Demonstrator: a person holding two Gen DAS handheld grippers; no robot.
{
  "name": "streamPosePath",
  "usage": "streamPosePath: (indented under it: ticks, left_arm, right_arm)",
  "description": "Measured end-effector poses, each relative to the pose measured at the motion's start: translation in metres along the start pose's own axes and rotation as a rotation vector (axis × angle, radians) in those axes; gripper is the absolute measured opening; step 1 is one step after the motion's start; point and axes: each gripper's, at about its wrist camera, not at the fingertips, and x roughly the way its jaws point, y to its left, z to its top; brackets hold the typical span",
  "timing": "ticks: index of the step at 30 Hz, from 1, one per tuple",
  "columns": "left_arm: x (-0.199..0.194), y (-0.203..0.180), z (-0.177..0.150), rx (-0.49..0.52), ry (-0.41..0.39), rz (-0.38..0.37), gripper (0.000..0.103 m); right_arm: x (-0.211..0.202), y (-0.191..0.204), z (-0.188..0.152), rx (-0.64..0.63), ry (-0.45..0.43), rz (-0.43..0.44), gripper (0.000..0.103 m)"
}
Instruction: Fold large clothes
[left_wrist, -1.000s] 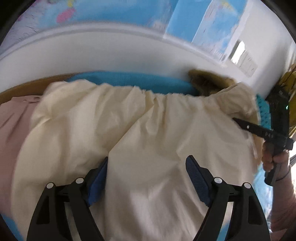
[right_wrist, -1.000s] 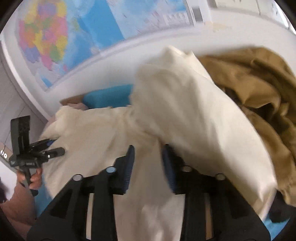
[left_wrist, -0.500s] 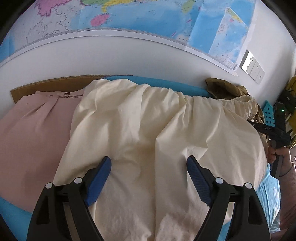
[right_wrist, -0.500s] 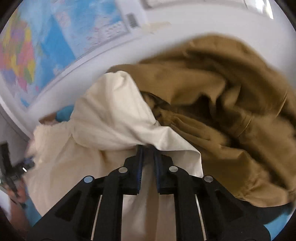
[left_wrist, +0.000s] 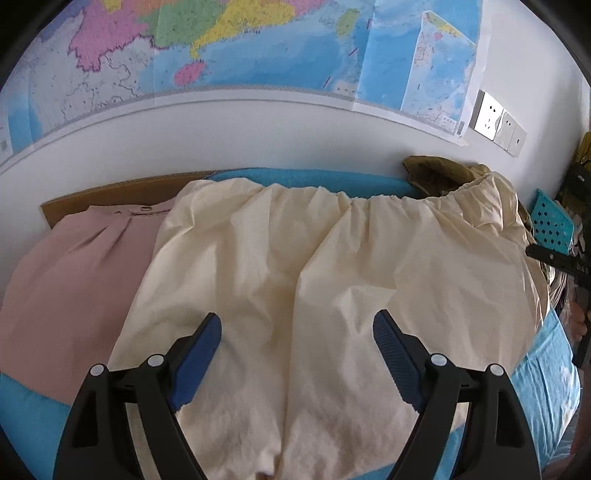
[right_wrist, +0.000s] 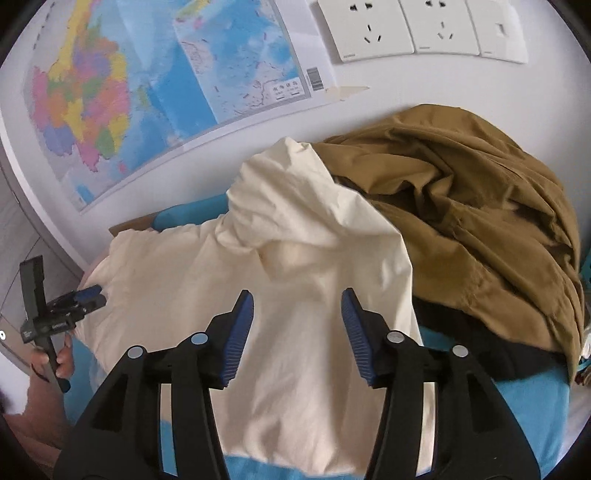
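Across the middle of the blue-covered tabletop (left_wrist: 546, 373) lies the cream garment (left_wrist: 332, 266), spread flat with its gathered waistband toward the back edge and no fold visible yet; I judge the folding barely begun. Its right part rides up on a brown heap (right_wrist: 472, 206) at the right end; a pink garment (left_wrist: 74, 280) lies touching it on the left. The left gripper (left_wrist: 297, 332) and right gripper (right_wrist: 297, 321) both hover with jaws apart, holding nothing. Open room remains only along the near edge.

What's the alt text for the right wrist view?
Open right gripper hovers over a cream cotton garment spread on a blue mat, beside a crumpled brown jacket. A wall map hangs behind.
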Motion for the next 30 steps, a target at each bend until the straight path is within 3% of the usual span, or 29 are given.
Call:
streamPosePath:
  ticks: [8, 10, 13, 18, 22, 26, 27, 30]
  left_arm:
    - [-0.022, -0.009, -0.016, -0.02, -0.018, -0.012, 0.086]
    - [-0.033, -0.006, -0.024, -0.041, -0.028, -0.038, 0.087]
    - [-0.052, 0.001, -0.042, -0.088, -0.034, -0.128, 0.088]
    - [-0.073, 0.012, -0.077, -0.175, -0.005, -0.288, 0.088]
    - [-0.064, 0.014, -0.093, -0.232, 0.046, -0.363, 0.088]
    - [-0.034, 0.02, -0.102, -0.34, 0.125, -0.405, 0.088]
    - [-0.026, 0.024, -0.102, -0.376, 0.134, -0.417, 0.088]
    - [-0.016, 0.031, -0.095, -0.448, 0.112, -0.451, 0.088]
  right_arm:
    - [-0.015, 0.004, -0.042, 0.121, 0.082, 0.2, 0.064]
    - [-0.019, 0.003, -0.055, 0.166, 0.108, 0.257, 0.073]
    - [-0.025, -0.002, -0.08, 0.246, 0.155, 0.321, 0.075]
    - [-0.025, -0.011, -0.108, 0.358, 0.196, 0.319, 0.078]
    - [-0.019, -0.015, -0.105, 0.419, 0.16, 0.305, 0.081]
    - [-0.007, -0.011, -0.091, 0.426, 0.104, 0.191, 0.083]
    - [-0.004, -0.009, -0.089, 0.432, 0.083, 0.175, 0.087]
    - [0.003, 0.001, -0.083, 0.437, 0.04, 0.129, 0.093]
